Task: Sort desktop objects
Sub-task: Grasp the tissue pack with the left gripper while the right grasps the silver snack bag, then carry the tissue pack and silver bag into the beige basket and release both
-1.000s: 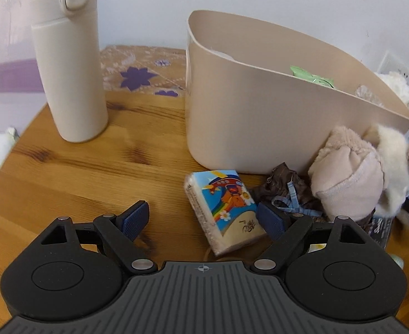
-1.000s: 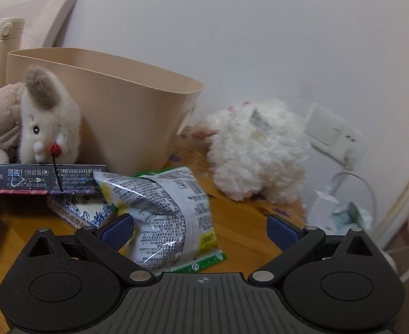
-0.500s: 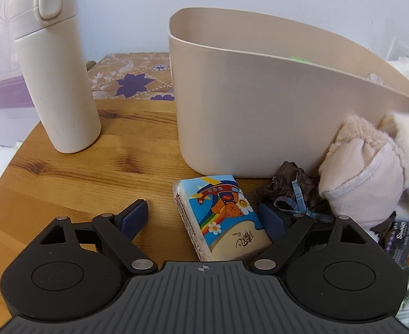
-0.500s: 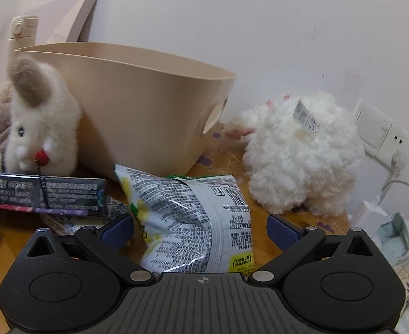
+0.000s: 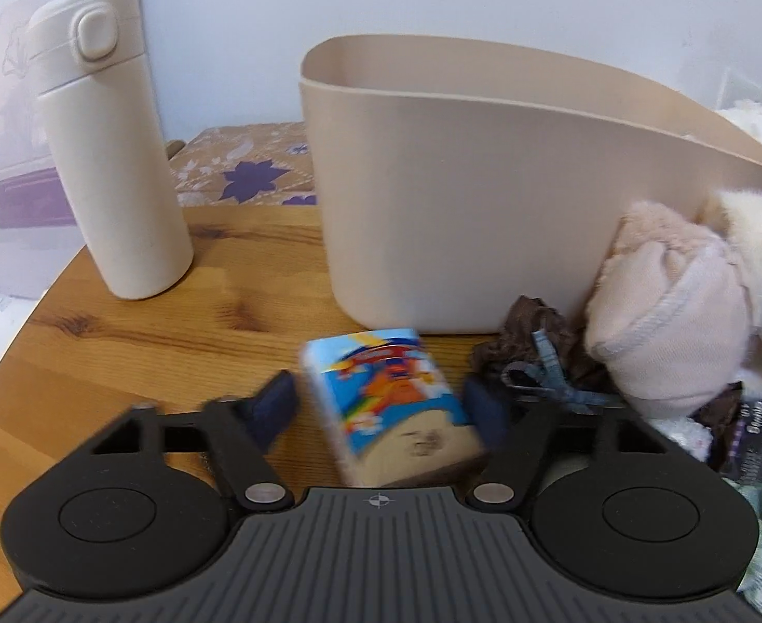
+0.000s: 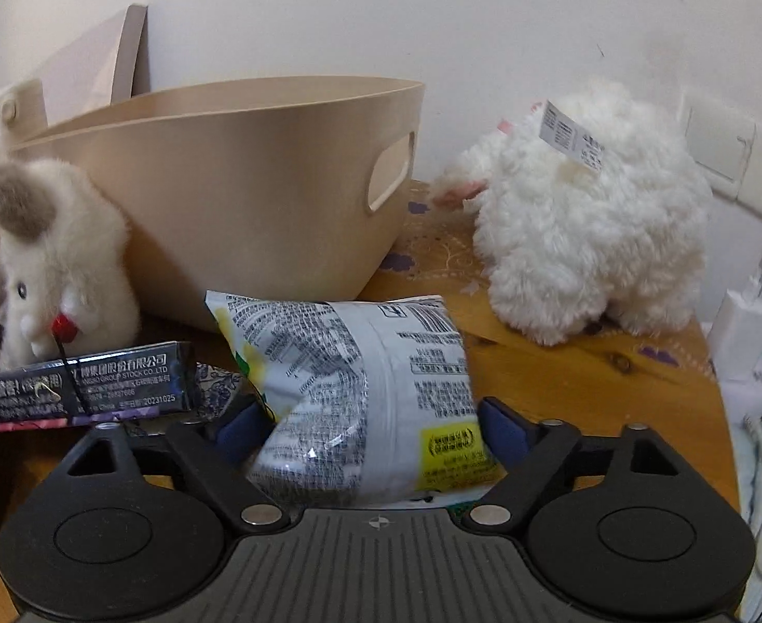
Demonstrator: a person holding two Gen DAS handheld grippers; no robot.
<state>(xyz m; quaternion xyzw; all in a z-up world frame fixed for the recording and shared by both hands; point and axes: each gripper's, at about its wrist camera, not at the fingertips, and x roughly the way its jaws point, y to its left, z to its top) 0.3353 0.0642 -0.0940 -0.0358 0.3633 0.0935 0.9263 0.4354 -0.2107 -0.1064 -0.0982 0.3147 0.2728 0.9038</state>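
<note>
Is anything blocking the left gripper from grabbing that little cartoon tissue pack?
Nothing visible. The tissue pack already lies between the open fingers of the left gripper. The brown scrunchie sits just outside the right finger, close but not in the gap.

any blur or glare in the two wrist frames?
Left wrist: motion blur smears the tissue pack and left gripper; no glare. Right wrist: mostly sharp, glare on the snack bag between the right gripper fingers; fisheye bends the bin.
</note>
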